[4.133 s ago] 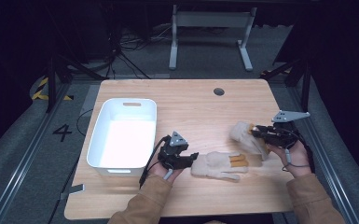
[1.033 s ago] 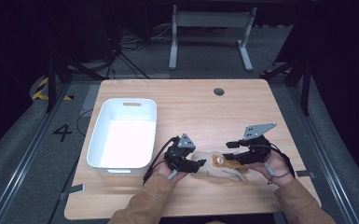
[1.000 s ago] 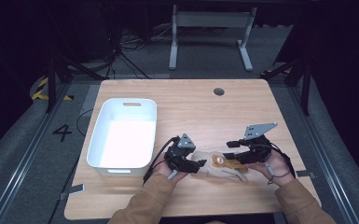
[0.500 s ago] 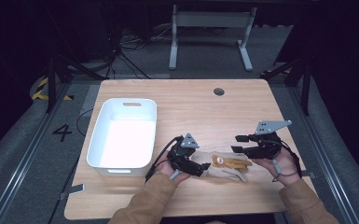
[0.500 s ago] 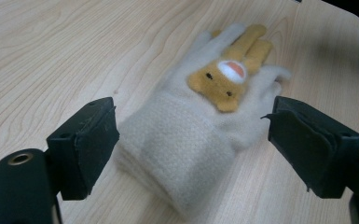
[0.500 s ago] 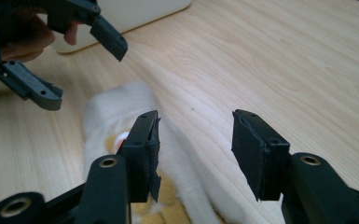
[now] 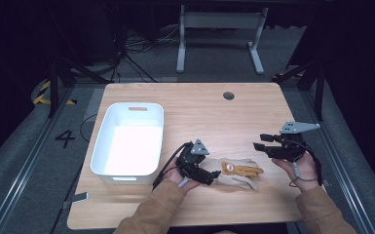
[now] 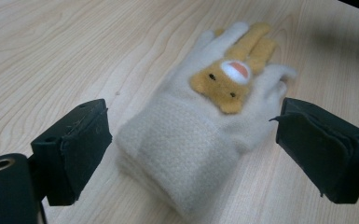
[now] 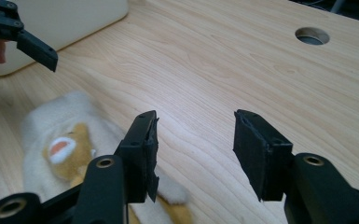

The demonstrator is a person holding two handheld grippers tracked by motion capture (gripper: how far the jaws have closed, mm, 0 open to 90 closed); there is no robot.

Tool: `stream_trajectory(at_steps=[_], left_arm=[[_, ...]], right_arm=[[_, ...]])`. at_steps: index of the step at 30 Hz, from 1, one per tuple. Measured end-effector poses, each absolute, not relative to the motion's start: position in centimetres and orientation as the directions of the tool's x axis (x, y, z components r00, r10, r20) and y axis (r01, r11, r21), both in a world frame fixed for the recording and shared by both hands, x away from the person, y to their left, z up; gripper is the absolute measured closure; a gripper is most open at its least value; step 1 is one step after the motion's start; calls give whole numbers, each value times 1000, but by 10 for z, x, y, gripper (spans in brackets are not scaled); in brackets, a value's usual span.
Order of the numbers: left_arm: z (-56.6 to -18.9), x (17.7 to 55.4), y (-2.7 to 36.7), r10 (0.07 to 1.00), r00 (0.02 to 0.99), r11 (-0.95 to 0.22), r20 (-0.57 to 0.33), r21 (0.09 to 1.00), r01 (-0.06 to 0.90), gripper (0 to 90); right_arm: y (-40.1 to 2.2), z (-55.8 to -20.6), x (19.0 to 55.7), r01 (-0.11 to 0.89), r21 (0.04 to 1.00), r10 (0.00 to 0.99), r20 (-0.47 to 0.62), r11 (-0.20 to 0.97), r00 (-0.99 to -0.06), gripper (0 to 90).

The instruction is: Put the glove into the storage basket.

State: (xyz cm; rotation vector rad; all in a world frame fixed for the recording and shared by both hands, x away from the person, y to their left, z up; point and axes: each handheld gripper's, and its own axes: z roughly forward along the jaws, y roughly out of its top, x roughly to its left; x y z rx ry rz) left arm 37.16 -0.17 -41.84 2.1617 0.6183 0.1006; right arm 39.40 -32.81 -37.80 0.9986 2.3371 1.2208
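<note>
A cream knitted glove [image 7: 238,171] with an orange bear patch lies flat on the wooden table [image 7: 199,117], fingers pointing right. In the left gripper view the glove [image 8: 200,135] looks like a stacked pair. My left gripper [image 7: 213,176] sits at the cuff. Its jaws have just been opening and now stand open [image 8: 193,140], one on each side of the cuff without pressing it. My right gripper [image 7: 259,141] hovers open and empty to the right of the glove's fingers. From its own camera, the right gripper [image 9: 196,144] has the glove [image 9: 51,116] below and to the left.
A white plastic bin [image 7: 102,146] stands left of the left hand, and its wall [image 9: 65,18] shows again in the right gripper view. A round cable hole [image 7: 228,95] sits near the table's far edge. Bare wood lies between the glove and that hole.
The right gripper has drawn away to the right from the glove's fingers, where it was a second ago. The left hand has stayed at the cuff. The glove lies flat.
</note>
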Motion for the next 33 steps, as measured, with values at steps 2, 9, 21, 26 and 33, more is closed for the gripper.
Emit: stream_trajectory(at_steps=[2, 9, 21, 26, 33], left_arm=[[-419, 372, -4, 446, 886, -522, -132, 765, 376, 103], [-423, 374, -18, 397, 911, -565, -108, 754, 335, 43], [-433, 378, -35, 347, 932, -603, -101, 737, 305, 0], [-438, 377, -39, 298, 952, -625, -66, 741, 246, 0], [-444, 388, -40, 285, 955, -622, -79, 743, 247, 0]], right_arm=[[-331, -379, 395, 445, 808, 715, 42, 386, -698, 498], [-342, -380, 393, 462, 807, 733, 54, 368, -678, 484], [-358, -382, 385, 479, 810, 759, 65, 339, -648, 480], [-356, -382, 386, 481, 808, 756, 69, 341, -651, 477], [-353, -384, 386, 477, 807, 740, 75, 348, -668, 470]])
